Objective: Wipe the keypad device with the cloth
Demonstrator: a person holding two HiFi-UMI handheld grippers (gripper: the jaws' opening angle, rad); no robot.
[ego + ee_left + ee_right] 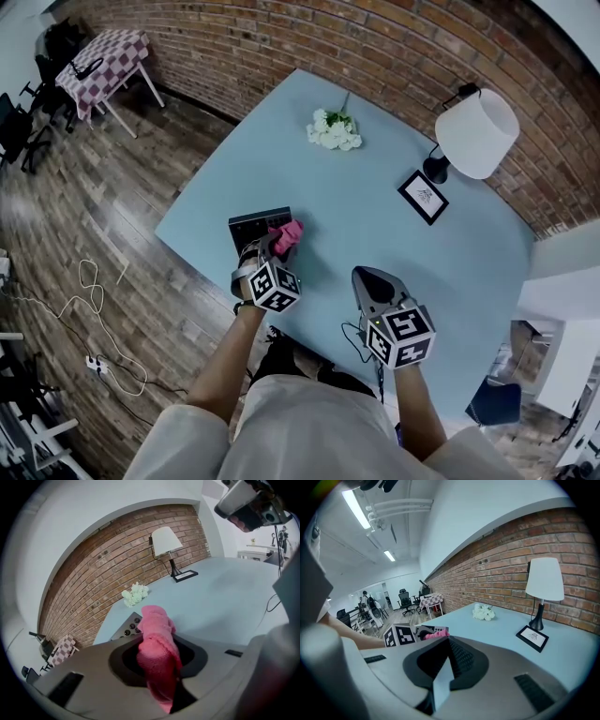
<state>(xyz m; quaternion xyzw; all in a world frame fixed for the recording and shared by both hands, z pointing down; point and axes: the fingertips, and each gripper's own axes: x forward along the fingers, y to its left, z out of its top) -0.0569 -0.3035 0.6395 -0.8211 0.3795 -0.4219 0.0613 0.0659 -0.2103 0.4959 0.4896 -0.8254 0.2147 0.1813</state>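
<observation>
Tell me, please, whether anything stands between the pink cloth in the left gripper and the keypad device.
Nothing visible does. The left gripper is shut on the cloth, whose free end sits at the keypad device's edge; the flowers, lamp and frame stand farther off across the table.

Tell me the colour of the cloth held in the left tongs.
The cloth is pink, clearest in the left gripper view.

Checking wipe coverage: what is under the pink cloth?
The keypad device lies under the cloth, which the left gripper holds. A few buttons show beside the cloth; the part beneath it is covered, so contact cannot be told.
</observation>
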